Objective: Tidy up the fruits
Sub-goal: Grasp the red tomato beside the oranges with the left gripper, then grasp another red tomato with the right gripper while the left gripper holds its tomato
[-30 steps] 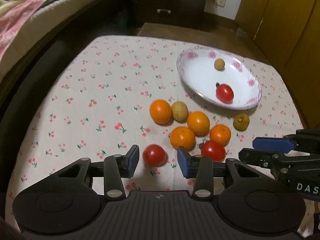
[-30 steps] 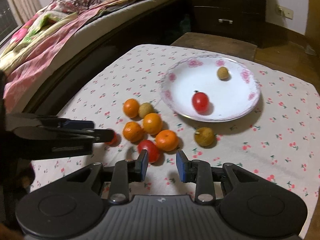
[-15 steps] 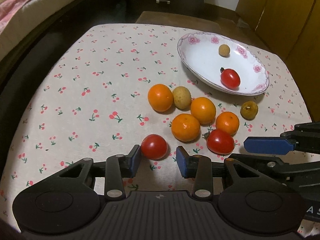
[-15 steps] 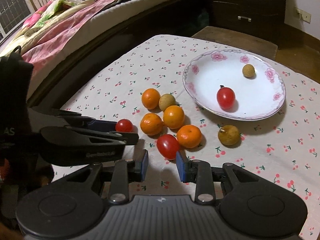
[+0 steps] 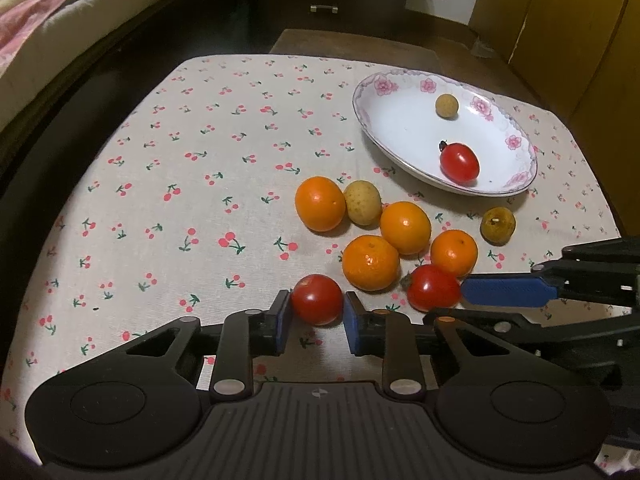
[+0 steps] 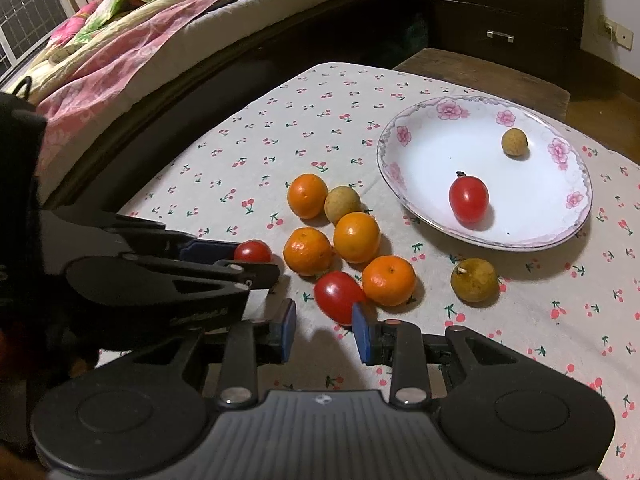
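My left gripper (image 5: 316, 314) has its blue pads around a red tomato (image 5: 317, 299) on the cherry-print cloth, both pads touching or nearly touching it. My right gripper (image 6: 324, 326) is open, its right pad beside a second red tomato (image 6: 338, 297). Several oranges (image 5: 405, 227) and a yellowish fruit (image 5: 363, 203) lie clustered just beyond. A brownish fruit (image 5: 497, 225) lies apart to the right. A white flowered plate (image 5: 400, 128) at the back right holds a third tomato (image 5: 459, 162) and a small tan fruit (image 5: 446, 105).
The table's left edge drops toward a bed (image 6: 140, 40) with pink bedding. A dark dresser (image 6: 508, 8) stands behind the table. Wooden cabinets (image 5: 580, 32) stand at the back right. The right gripper's arm (image 5: 560, 280) crosses the left wrist view's right side.
My left gripper has advanced and narrowed until its pads sit around the near tomato. My right gripper has moved in toward the second tomato, staying open.
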Demonstrator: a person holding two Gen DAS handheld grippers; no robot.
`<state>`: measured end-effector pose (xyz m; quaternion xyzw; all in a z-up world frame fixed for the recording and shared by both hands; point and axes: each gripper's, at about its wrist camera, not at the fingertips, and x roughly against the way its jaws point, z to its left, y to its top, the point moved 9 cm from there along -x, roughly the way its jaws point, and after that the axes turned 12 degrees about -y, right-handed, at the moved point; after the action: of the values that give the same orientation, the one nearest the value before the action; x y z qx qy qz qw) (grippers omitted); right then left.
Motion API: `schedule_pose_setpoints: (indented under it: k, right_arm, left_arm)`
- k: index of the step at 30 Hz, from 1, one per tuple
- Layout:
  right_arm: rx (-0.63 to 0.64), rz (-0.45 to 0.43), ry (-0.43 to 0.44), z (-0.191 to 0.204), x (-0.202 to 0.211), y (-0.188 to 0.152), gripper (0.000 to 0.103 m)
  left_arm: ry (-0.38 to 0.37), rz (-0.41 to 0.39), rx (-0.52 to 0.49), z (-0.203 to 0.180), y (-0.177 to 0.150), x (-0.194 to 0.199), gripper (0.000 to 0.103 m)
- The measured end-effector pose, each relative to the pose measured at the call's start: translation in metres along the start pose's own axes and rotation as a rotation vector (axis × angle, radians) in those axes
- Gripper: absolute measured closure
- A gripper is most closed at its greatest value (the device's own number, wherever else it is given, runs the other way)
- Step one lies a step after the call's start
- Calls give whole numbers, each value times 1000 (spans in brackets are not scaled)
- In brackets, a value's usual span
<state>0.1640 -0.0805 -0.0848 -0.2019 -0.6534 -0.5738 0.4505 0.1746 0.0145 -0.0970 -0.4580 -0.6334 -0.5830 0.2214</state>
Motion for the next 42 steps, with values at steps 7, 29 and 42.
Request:
schedule_pose_setpoints:
  k: [7,29,42]
  right_arm:
    - [7,-2,-6,-1,-8,3,70]
    - [28,84,51,8,2,-13,67]
    - [240,-3,31,20,-13,5,65]
  left_arm:
    - [-3,5,3,3,-1,2,68]
    - [-6,20,13,9,-5,3,68]
    - [-13,22,17,9,-5,3,67]
